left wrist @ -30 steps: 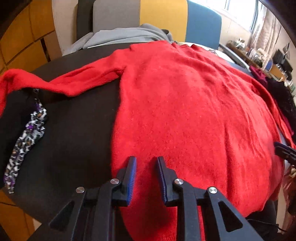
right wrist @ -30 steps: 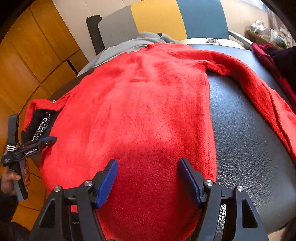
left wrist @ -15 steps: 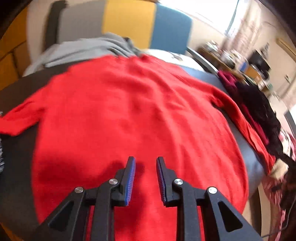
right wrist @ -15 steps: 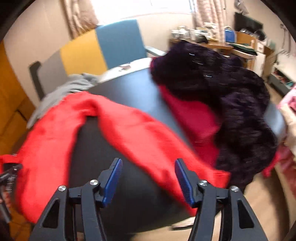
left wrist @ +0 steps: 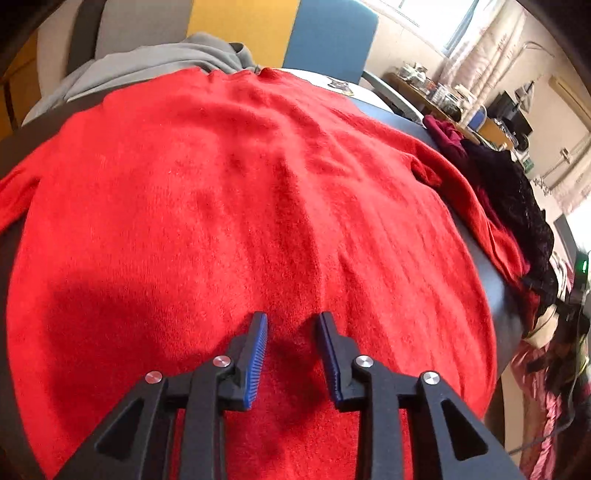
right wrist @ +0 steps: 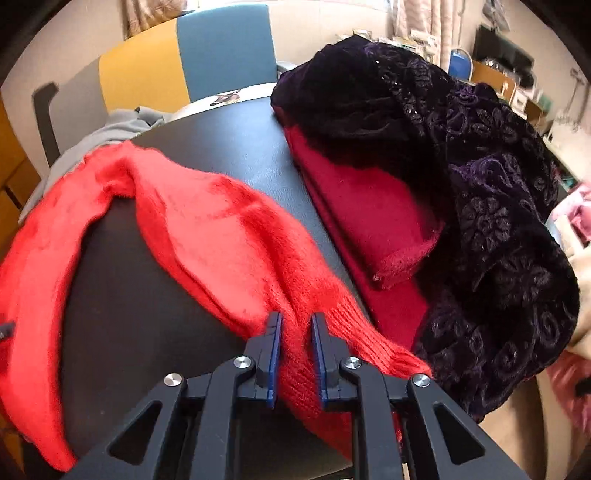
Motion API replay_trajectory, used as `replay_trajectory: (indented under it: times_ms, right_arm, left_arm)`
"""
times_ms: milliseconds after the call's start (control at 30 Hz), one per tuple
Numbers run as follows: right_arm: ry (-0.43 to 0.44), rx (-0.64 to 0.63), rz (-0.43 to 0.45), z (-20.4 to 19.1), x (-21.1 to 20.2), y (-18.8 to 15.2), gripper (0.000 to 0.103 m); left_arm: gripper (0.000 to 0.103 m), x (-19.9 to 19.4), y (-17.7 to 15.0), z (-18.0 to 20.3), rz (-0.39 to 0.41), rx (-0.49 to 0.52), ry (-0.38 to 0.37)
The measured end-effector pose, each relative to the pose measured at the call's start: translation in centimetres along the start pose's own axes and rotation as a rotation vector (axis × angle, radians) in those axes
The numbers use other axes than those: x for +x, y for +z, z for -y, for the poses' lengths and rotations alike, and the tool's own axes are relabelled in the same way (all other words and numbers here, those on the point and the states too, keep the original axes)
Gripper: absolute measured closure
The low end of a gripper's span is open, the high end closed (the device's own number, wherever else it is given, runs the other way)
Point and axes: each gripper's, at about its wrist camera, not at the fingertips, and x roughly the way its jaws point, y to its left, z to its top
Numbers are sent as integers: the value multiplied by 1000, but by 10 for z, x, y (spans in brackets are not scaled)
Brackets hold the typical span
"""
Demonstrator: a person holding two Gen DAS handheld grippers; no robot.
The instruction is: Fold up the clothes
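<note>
A bright red knit sweater lies spread flat over the black table, neck towards the far chairs. Low over its near hem, my left gripper has its blue pads a small gap apart with nothing between them. In the right wrist view the sweater's right sleeve runs diagonally across the table towards me. My right gripper is shut on this sleeve just above the ribbed cuff, and fabric fills the narrow gap between its fingers.
A dark purple velvet garment is heaped over a folded dark red one right of the sleeve, close to the table's edge. A grey garment lies at the far side, before yellow and blue chairs. Cluttered shelves stand far right.
My right gripper swung from the sweater's body to its right sleeve and closed from wide open onto it near the cuff. The left gripper shifted right along the hem, its gap unchanged.
</note>
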Motion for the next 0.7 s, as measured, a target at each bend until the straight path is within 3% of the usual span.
replay_trajectory:
  times_ms: [133, 200, 300, 333, 433, 533, 633, 700]
  right_arm:
    - [-49, 5, 73, 12, -20, 47, 88]
    - [-148, -67, 67, 10, -21, 69, 88]
    - [-252, -157, -77, 11, 2, 82, 81]
    - [-253, -136, -71, 14, -1, 83, 73]
    - [-209, 4, 36, 27, -28, 81, 60]
    - [-43, 133, 160, 31, -66, 69, 44]
    - [180, 187, 159, 15, -71, 54, 42]
    - [238, 143, 107, -16, -53, 52, 42]
  left_arm:
    - [73, 0, 0, 0, 0, 21, -3]
    - [73, 0, 1, -2, -3, 18, -14]
    - [74, 0, 1, -5, -8, 13, -30]
    - [74, 0, 2, -6, -10, 13, -34]
    - [74, -3, 2, -5, -24, 16, -34]
    - [74, -7, 5, -3, -25, 31, -55]
    - [74, -17, 12, 3, 36, 73, -38]
    - [74, -24, 21, 0, 87, 70, -33]
